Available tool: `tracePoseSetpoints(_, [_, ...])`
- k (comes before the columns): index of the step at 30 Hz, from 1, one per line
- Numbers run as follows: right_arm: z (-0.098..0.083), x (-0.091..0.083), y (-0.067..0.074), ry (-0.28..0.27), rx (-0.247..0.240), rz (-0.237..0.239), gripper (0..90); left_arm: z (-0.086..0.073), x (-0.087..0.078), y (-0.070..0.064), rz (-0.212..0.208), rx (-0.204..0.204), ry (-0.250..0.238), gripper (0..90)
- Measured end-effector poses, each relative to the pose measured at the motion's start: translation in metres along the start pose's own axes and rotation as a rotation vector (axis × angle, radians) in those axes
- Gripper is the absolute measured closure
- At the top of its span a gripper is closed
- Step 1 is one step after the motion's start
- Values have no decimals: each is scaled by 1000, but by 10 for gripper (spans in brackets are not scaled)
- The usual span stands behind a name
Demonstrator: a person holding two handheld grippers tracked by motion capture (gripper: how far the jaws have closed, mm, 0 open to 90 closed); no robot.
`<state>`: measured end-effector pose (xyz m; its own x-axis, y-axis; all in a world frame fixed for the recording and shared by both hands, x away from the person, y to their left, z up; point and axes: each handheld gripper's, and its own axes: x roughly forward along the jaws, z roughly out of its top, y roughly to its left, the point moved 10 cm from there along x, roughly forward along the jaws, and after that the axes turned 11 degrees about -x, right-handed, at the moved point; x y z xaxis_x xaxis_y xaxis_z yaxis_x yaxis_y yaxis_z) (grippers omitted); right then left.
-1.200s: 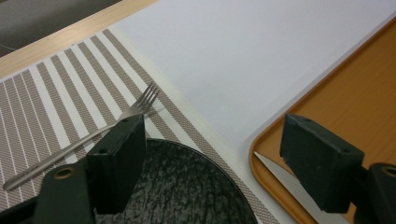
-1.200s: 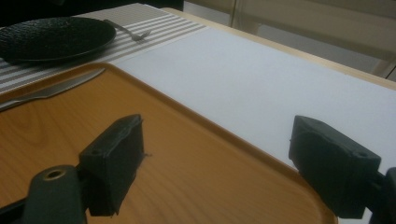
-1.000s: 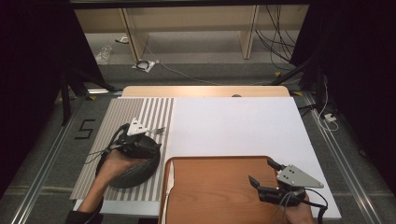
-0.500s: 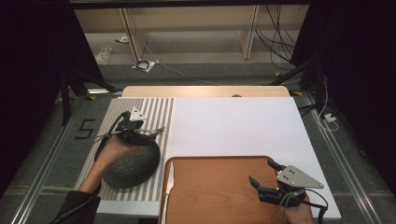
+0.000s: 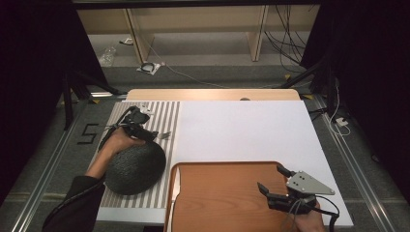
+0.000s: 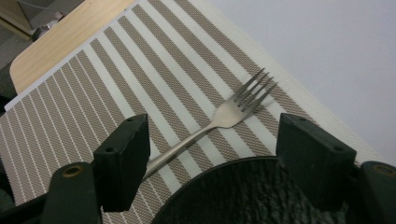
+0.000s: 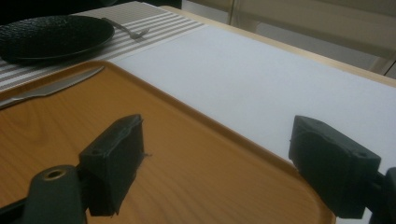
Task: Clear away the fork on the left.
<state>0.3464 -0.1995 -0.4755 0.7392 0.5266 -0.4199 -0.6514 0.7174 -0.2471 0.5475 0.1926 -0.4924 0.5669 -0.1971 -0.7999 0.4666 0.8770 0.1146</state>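
Observation:
A silver fork (image 6: 227, 115) lies on the striped placemat (image 5: 159, 113), just past the far rim of a black textured plate (image 5: 135, 166). My left gripper (image 5: 147, 130) hovers open over that far rim, and the fork (image 5: 164, 136) lies apart from it, just ahead of its jaws. The plate's edge (image 6: 243, 196) shows between the jaws of the left gripper (image 6: 215, 158). My right gripper (image 5: 270, 178) is open and holds nothing above the near right part of a wooden tray (image 5: 222, 193). A knife (image 7: 46, 88) lies at the tray's left edge.
A white mat (image 5: 241, 130) covers the middle and right of the table. Bare wooden tabletop (image 5: 212, 94) shows along the far edge. In the right gripper view, the plate (image 7: 51, 35) and the fork (image 7: 128, 28) lie beyond the tray (image 7: 187, 154).
My left hand and gripper have drawn back toward the far left, uncovering more of the black plate. The right gripper has stayed still.

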Motion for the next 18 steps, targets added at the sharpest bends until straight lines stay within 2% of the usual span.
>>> tracePoseSetpoints(1, [0,0,0,0,2,0,191,0,6,6,12,8,18,266])
tracePoseSetpoints(2, [0,0,0,0,2,0,191,0,6,6,12,8,18,267])
tracePoseSetpoints(6, [0,0,0,1,2,1,191,0,20,17,17,-9,49,271])
tracePoseSetpoints(9, [-1,0,0,5,2,0,191,-1,25,19,11,-19,61,271])
tracePoseSetpoints(11, [-1,0,0,11,3,0,191,-3,29,22,17,-1,76,271])
tracePoseSetpoints(18, [0,1,0,3,2,2,192,-6,37,24,8,13,107,277])
